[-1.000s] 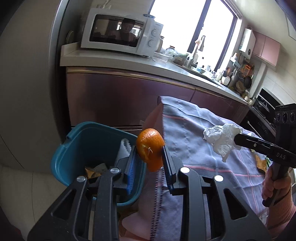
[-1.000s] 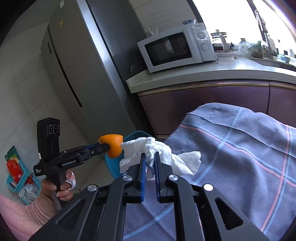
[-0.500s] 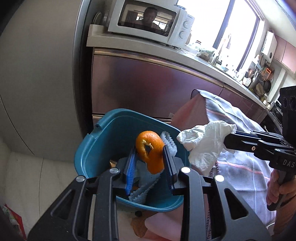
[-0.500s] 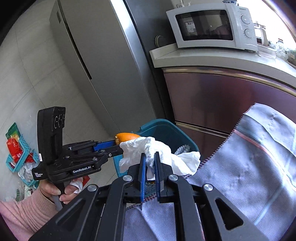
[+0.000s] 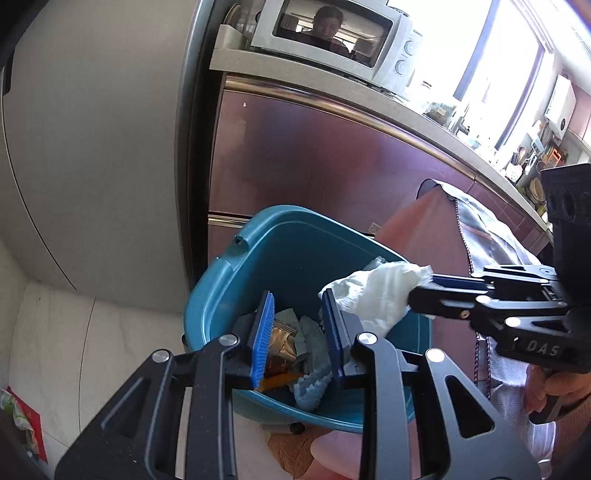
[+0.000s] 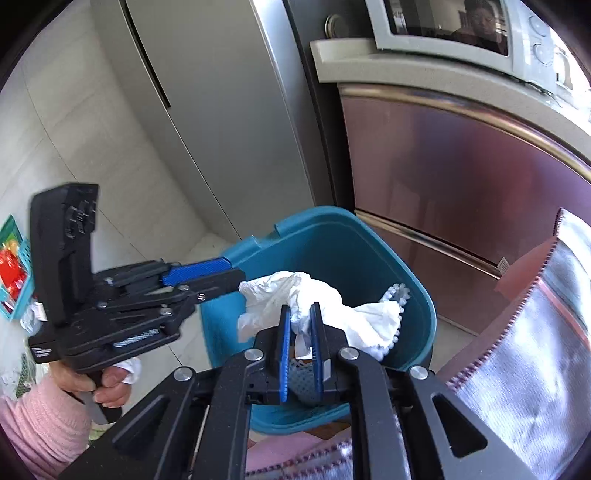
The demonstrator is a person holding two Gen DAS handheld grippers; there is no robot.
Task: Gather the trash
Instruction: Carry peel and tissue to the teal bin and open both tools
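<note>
A teal trash bin [image 5: 258, 266] stands on the floor beside the table; it also shows in the right wrist view [image 6: 332, 236]. My left gripper [image 5: 297, 306] is open and empty above the bin. Several scraps of trash [image 5: 295, 343] lie inside the bin; the orange peel is not clearly visible among them. My right gripper [image 6: 300, 314] is shut on a crumpled white tissue [image 6: 314, 295] and holds it over the bin; the tissue also shows in the left wrist view [image 5: 373, 295]. The left gripper shows at the bin's left rim in the right wrist view [image 6: 207, 275].
A maroon cabinet [image 5: 314, 155] with a microwave [image 5: 332, 33] on its counter stands behind the bin. A grey fridge [image 6: 221, 110] is to the left. The table with a grey checked cloth [image 6: 535, 350] is to the right. A small basket [image 6: 11, 266] sits on the floor, far left.
My left gripper has opened over the bin and the orange peel is gone from its jaws. Both grippers moved further over the bin; the right one still holds the tissue.
</note>
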